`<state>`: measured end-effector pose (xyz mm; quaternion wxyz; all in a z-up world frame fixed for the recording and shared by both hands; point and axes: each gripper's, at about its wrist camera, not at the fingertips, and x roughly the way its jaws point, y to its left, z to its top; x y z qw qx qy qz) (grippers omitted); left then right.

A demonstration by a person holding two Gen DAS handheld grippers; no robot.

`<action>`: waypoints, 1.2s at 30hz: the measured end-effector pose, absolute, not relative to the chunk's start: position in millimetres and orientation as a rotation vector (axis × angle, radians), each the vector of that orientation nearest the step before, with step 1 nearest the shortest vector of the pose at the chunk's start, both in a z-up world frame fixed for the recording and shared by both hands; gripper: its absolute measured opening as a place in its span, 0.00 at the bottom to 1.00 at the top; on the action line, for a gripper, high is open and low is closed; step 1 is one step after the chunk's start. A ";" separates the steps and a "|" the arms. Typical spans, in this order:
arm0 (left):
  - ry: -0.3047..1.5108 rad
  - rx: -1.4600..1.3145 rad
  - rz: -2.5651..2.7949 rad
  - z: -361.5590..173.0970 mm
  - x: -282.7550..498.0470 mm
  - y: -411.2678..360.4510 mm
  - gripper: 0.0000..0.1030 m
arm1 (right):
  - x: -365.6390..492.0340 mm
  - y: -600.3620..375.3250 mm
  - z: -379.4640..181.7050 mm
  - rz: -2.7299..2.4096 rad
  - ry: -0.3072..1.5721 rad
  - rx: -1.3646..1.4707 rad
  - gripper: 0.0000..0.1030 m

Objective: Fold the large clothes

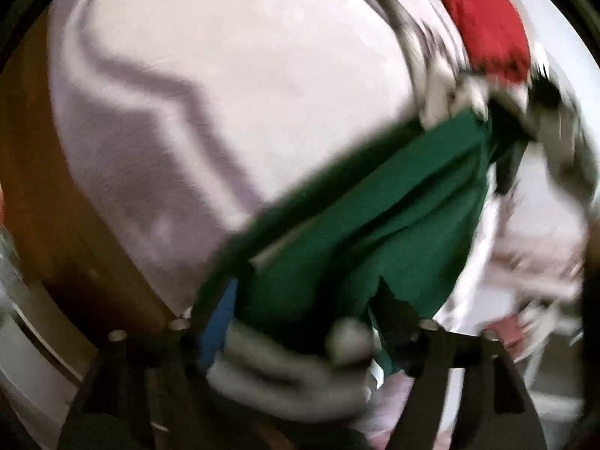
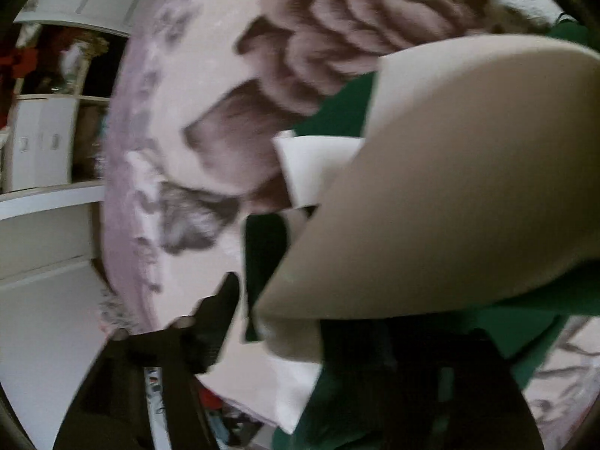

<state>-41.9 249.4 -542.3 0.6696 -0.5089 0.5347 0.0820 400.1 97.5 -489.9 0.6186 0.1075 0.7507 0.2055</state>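
The green-and-beige cloth garment (image 1: 375,217) stretches across the frame's middle, above the pale patterned bedspread (image 1: 243,93). It lies between the fingers of the left gripper (image 1: 300,333) and right gripper (image 2: 318,322); whether they clench it I cannot tell. Best spread it flat before creasing.

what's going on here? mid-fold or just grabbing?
A person with a handheld gripper in each hand is working a green garment with beige-and-white panels over a pale pink patterned bedspread. In both wrist views the cloth drapes between and over the fingers of the left gripper and the right gripper, but blur hides whether either is pinching it. A red item lies at the far edge. No finished fold is visible.
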 end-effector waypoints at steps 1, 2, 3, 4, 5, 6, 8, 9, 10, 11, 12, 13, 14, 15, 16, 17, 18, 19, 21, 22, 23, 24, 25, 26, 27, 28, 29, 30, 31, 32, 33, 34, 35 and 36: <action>1.184 -1.192 0.207 -543.0 -56.7 258.9 0.70 | 394.7 92.9 -484.1 0.504 1.724 0.255 0.70; 1.166 -1.229 0.229 -543.4 -71.2 267.4 0.70 | 387.2 87.1 -476.6 0.537 1.715 0.263 0.70; 1.153 -1.254 0.258 -542.9 -84.4 274.0 0.70 | 376.0 75.8 -469.7 0.572 1.713 0.272 0.70; 1.142 -1.271 0.281 -541.9 -93.4 277.5 0.70 | 361.5 62.2 -464.5 0.597 1.721 0.280 0.70; 1.125 -1.296 0.298 -539.2 -102.2 278.5 0.70 | 345.5 48.2 -460.8 0.611 1.731 0.281 0.70; 1.112 -1.316 0.302 -535.7 -106.9 275.8 0.70 | 332.4 37.6 -459.5 0.613 1.741 0.278 0.70; 1.110 -1.346 0.274 -531.7 -106.0 263.1 0.70 | 293.7 4.0 -459.4 0.605 1.760 0.285 0.70; 1.104 -1.369 0.249 -530.1 -103.4 256.5 0.70 | 272.4 -12.0 -462.2 0.587 1.773 0.269 0.70; 1.103 -1.404 0.225 -531.8 -99.2 247.1 0.71 | 256.3 -22.6 -466.4 0.569 1.785 0.251 0.70; 1.117 -1.426 0.218 -535.2 -94.2 240.4 0.71 | 236.8 -36.0 -471.9 0.547 1.801 0.244 0.70; 1.146 -1.434 0.213 -540.3 -86.0 227.2 0.71 | 214.4 -50.8 -480.8 0.522 1.837 0.252 0.70; 1.160 -1.435 0.219 -543.6 -82.0 222.8 0.71 | 192.7 -64.3 -492.3 0.511 1.882 0.286 0.70; 1.162 -1.428 0.244 -546.6 -79.5 216.9 0.71 | 168.8 -79.1 -506.5 0.500 1.933 0.350 0.70; 1.160 -1.412 0.272 -546.2 -78.5 214.6 0.71 | 148.3 -90.3 -521.4 0.486 1.978 0.407 0.70; 1.146 -1.394 0.314 -544.3 -78.8 212.7 0.70 | 132.3 -98.1 -534.0 0.475 2.015 0.450 0.70; 1.121 -1.392 0.336 -541.7 -79.9 211.4 0.70 | 116.1 -105.3 -545.3 0.461 2.052 0.485 0.70; 1.094 -1.383 0.368 -538.4 -83.0 210.2 0.66 | 94.2 -112.6 -560.3 0.444 2.094 0.524 0.70; 1.081 -1.364 0.396 -535.5 -83.5 210.2 0.48 | 82.0 -115.5 -568.7 0.433 2.115 0.540 0.70; 1.062 -1.319 0.429 -528.6 -89.7 211.7 0.24 | 56.0 -118.7 -585.4 0.421 2.160 0.595 0.70; 1.033 -1.313 0.418 -523.4 -92.5 211.4 0.19 | 44.4 -121.0 -590.5 0.406 2.161 0.629 0.70; 1.016 -1.298 0.411 -521.2 -93.4 209.6 0.18 | 37.0 -123.0 -591.4 0.397 2.145 0.645 0.57; 1.018 -1.267 0.404 -514.9 -94.7 206.8 0.17 | 29.0 -124.3 -591.2 0.388 2.132 0.646 0.29; 1.044 -1.236 0.391 -512.0 -94.9 202.2 0.17 | 21.3 -127.3 -589.5 0.371 2.131 0.642 0.21; 1.086 -1.208 0.378 -513.0 -94.1 196.2 0.16 | 17.0 -130.4 -586.8 0.356 2.128 0.613 0.10; 1.146 -1.179 0.370 -517.7 -94.4 189.2 0.14 | 15.2 -134.1 -583.3 0.337 2.122 0.559 0.06; 1.219 -1.148 0.367 -526.4 -96.8 181.2 0.03 | 13.4 -141.7 -580.5 0.307 2.115 0.499 0.06; 1.302 -1.105 0.375 -537.3 -101.2 173.8 0.03 | 12.0 -151.4 -580.8 0.275 2.113 0.472 0.06; 1.361 -1.082 0.374 -546.2 -108.5 168.9 0.03 | 11.2 -162.1 -584.7 0.246 2.122 0.463 0.06; 1.374 -1.104 0.356 -549.9 -116.6 167.7 0.03 | 11.2 -170.3 -590.9 0.248 2.144 0.487 0.06; 1.360 -1.152 0.330 -550.4 -121.2 167.5 0.03 | 12.8 -173.7 -593.3 0.266 2.155 0.513 0.06; 1.320 -1.214 0.298 -546.9 -128.1 170.5 0.04 | 15.1 -175.4 -592.3 0.286 2.162 0.523 0.06; 1.290 -1.248 0.286 -543.5 -131.9 174.1 0.05 | 17.0 -173.5 -589.2 0.320 2.171 0.512 0.06; 1.250 -1.294 0.279 -540.2 -136.6 180.1 0.05 | 18.2 -170.1 -585.9 0.358 2.182 0.490 0.06; 1.213 -1.335 0.278 -539.0 -140.5 185.5 0.11 | 19.5 -169.9 -582.6 0.371 2.185 0.474 0.09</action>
